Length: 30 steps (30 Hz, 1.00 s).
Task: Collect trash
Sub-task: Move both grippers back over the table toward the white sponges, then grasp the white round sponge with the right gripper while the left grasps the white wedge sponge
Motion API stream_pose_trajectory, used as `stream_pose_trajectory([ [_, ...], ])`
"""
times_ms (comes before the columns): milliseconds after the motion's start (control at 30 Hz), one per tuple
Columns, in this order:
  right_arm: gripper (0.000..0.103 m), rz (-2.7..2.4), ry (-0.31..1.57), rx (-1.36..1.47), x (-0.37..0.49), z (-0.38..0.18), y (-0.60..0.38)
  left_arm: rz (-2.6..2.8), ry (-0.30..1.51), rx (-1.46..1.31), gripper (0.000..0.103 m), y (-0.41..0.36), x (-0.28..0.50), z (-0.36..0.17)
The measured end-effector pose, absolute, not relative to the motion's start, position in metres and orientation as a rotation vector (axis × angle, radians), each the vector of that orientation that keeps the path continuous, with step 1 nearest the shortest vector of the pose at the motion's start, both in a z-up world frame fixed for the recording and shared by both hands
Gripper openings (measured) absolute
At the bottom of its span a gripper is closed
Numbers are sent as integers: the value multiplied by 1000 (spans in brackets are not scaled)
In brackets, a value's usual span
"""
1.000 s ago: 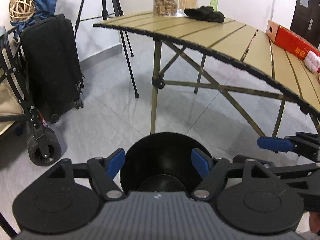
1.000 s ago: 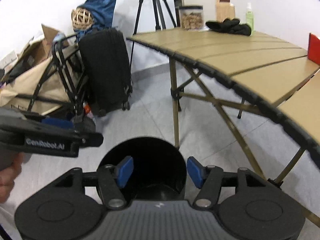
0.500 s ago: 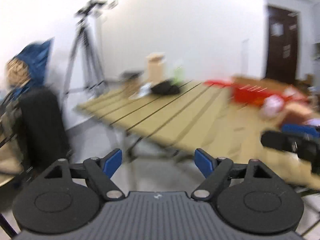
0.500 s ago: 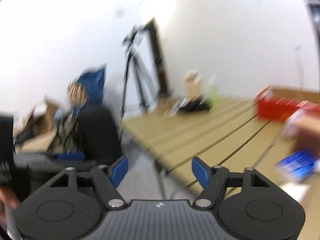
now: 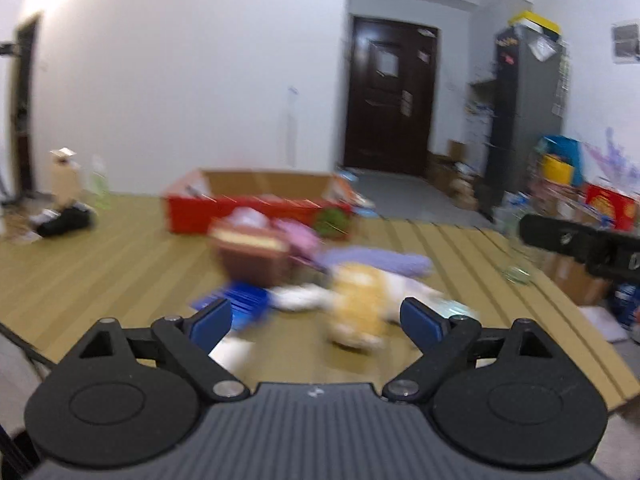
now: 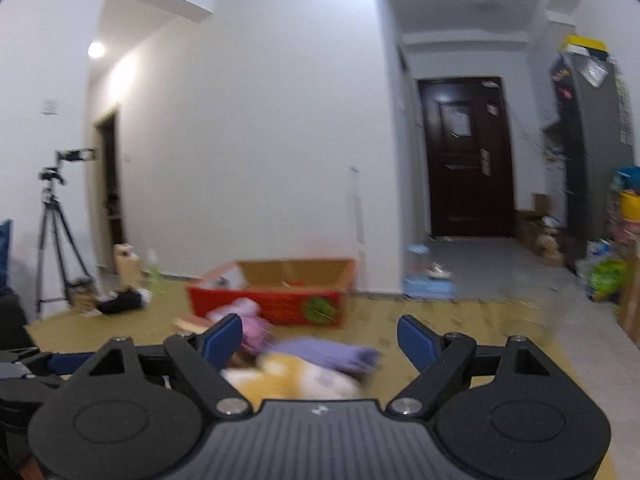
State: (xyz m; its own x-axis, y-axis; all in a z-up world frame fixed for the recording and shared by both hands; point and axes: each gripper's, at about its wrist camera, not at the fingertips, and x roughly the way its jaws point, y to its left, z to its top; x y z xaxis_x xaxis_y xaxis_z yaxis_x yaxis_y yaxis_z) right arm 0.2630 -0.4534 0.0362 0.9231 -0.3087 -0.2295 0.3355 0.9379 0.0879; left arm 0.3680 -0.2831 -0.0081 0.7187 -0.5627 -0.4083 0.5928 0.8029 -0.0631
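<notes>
A blurred pile of litter lies on the slatted tan table (image 5: 100,272): a yellow wrapper (image 5: 358,300), a purple wrapper (image 5: 376,260), a brown box (image 5: 256,256), a blue packet (image 5: 244,300) and white scraps. My left gripper (image 5: 316,318) hovers over the near table edge short of the pile, its jaws opening with nothing between them. In the right wrist view the yellow wrapper (image 6: 280,380) and purple wrapper (image 6: 320,352) lie just beyond my right gripper (image 6: 320,334), whose jaws are opening too, empty. The right gripper's body (image 5: 580,240) shows at the left view's right edge.
An open red cardboard box (image 5: 256,204) stands behind the pile. A black bundle (image 5: 64,220), a carton and a green bottle (image 5: 99,184) sit at the table's far left. A tripod (image 6: 52,232) stands left; a dark door (image 6: 468,156) and cluttered shelves lie beyond.
Both grippers rose from over the black bin on the floor and swung right to face the tabletop litter. Both pairs of jaws spread wider. The bin has left both views.
</notes>
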Motion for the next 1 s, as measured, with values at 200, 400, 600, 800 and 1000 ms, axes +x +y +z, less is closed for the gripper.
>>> stream_pose_trajectory([
  [200,80,-384,293,194,247,2,-489,-736,510,102,91,-340,354,-39],
  [400,74,-389,312,247,237,-20,-504,-755,547,123,69,-366,358,-55],
  [600,69,-324,343,266,242,-34,-497,-716,502,115,68,-327,362,-51],
  [800,64,-202,382,296,262,-48,-472,-709,569,73,67,-292,368,-56],
  [1000,61,-127,398,283,268,-52,-451,-601,513,103,67,-258,381,-54],
])
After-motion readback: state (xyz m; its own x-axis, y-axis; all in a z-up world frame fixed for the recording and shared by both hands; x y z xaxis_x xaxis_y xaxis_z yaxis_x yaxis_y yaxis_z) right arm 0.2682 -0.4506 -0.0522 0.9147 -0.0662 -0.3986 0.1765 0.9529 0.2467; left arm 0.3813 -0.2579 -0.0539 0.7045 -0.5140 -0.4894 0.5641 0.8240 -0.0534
